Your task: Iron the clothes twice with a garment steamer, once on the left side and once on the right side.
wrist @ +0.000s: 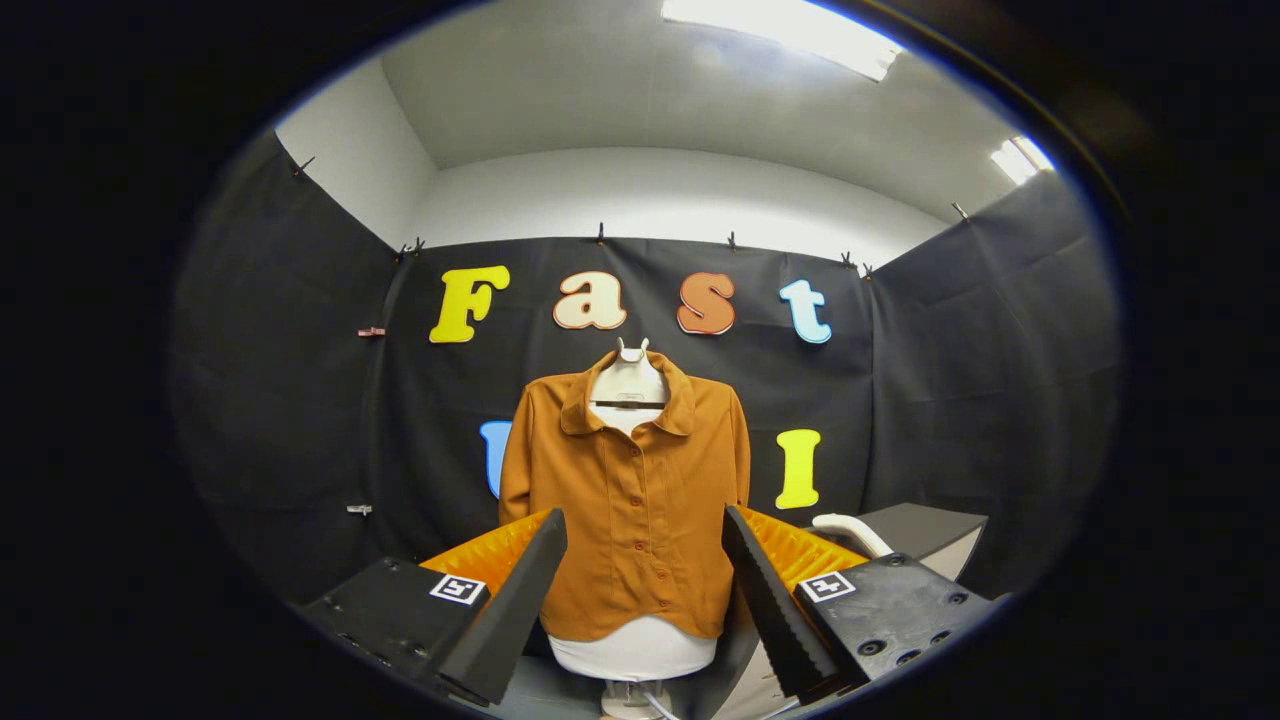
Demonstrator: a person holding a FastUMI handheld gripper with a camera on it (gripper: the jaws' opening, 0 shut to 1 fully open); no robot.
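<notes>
An orange-brown buttoned shirt hangs upright on a white mannequin torso at frame centre, front facing the camera, beyond the gripper, whose fingers stand apart, empty.

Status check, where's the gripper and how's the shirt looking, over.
Gripper open, holding nothing. Brown shirt buttoned on mannequin, beyond the fingers, untouched. White curved handle beside right finger, possibly the steamer. Nothing between gripper and shirt.
</notes>
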